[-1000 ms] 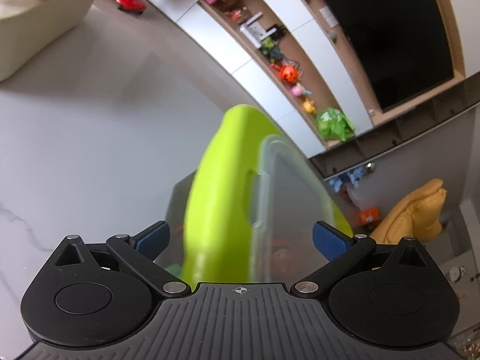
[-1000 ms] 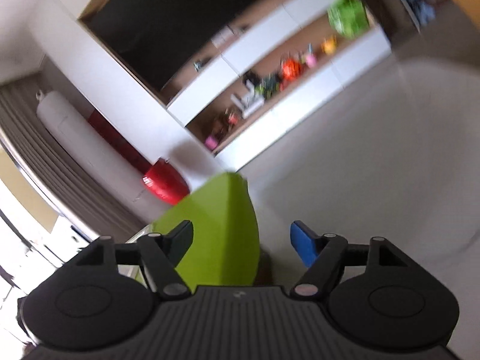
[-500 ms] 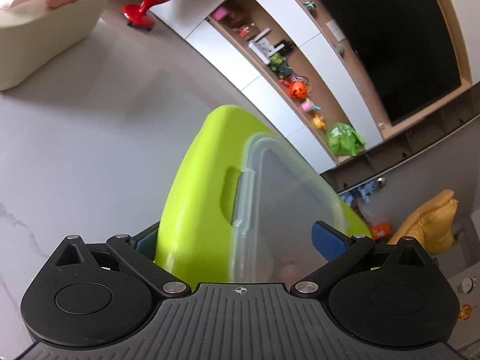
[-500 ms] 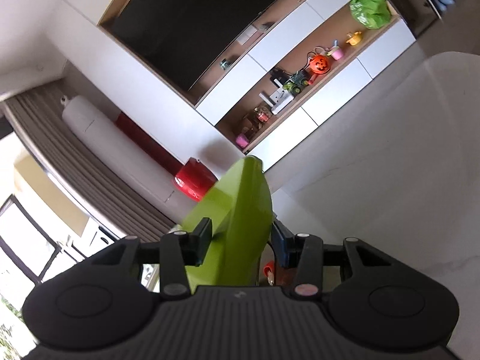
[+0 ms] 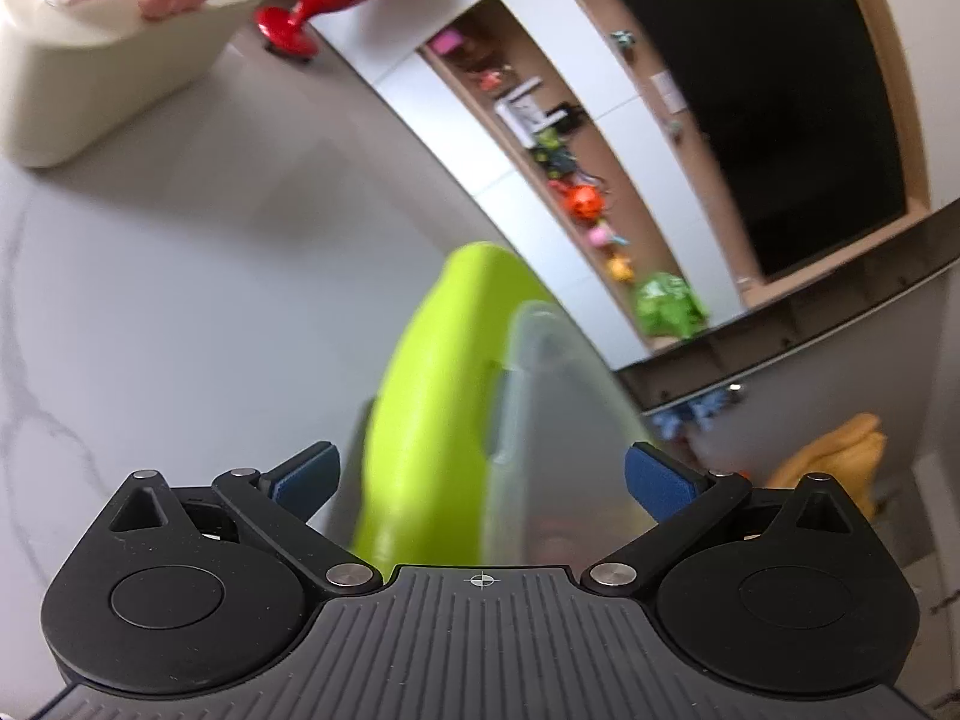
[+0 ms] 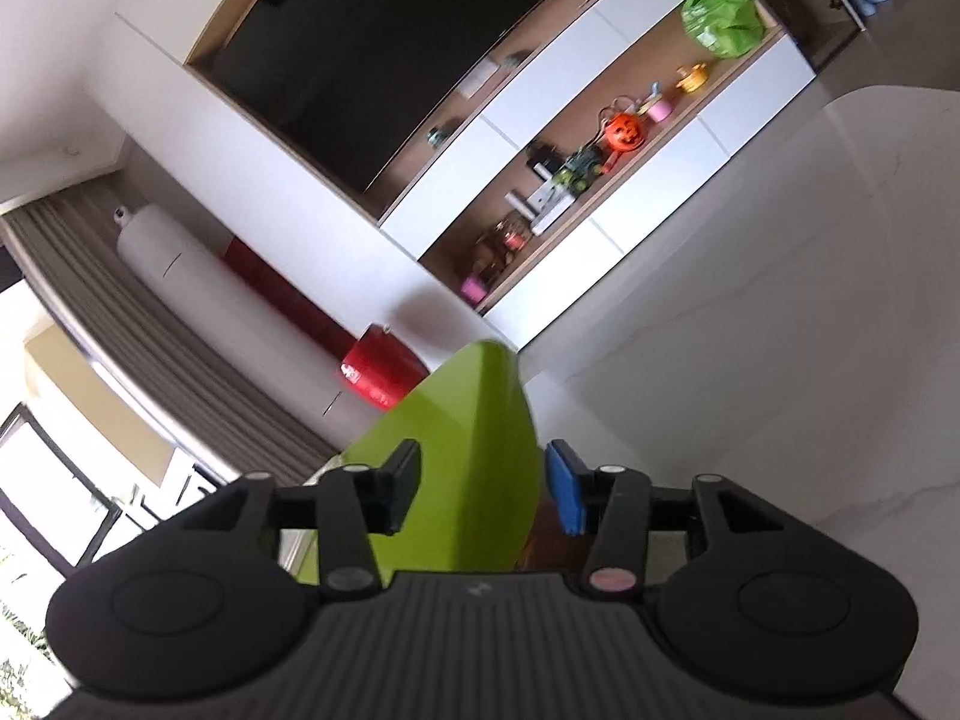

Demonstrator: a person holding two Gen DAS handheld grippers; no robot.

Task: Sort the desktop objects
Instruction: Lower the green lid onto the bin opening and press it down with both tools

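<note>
A lime-green lid (image 5: pixel 432 420) on a clear plastic box (image 5: pixel 558 438) stands tilted on edge between the fingers of my left gripper (image 5: pixel 480 483). Those jaws are wide and open, with a gap beside the left pad (image 5: pixel 306 477). Something red shows blurred inside the box. In the right wrist view the same green lid (image 6: pixel 462 468) lies between the fingers of my right gripper (image 6: pixel 483 495), whose jaws are opening. The blue pad (image 6: pixel 564 495) stands just off the lid's edge, while the black finger (image 6: pixel 402 489) overlaps its other side.
A cream basket (image 5: pixel 78 96) with white and pink things sits at the far left of the grey marble table (image 5: pixel 180 300). A red stand (image 5: pixel 288 36) is behind it. Wall shelves with toys (image 6: pixel 600 150) lie beyond the table's edge.
The right gripper closed onto the green lid, then widened again. In the left wrist view the lid and box shifted right, away from the left pad, and the basket drew nearer.
</note>
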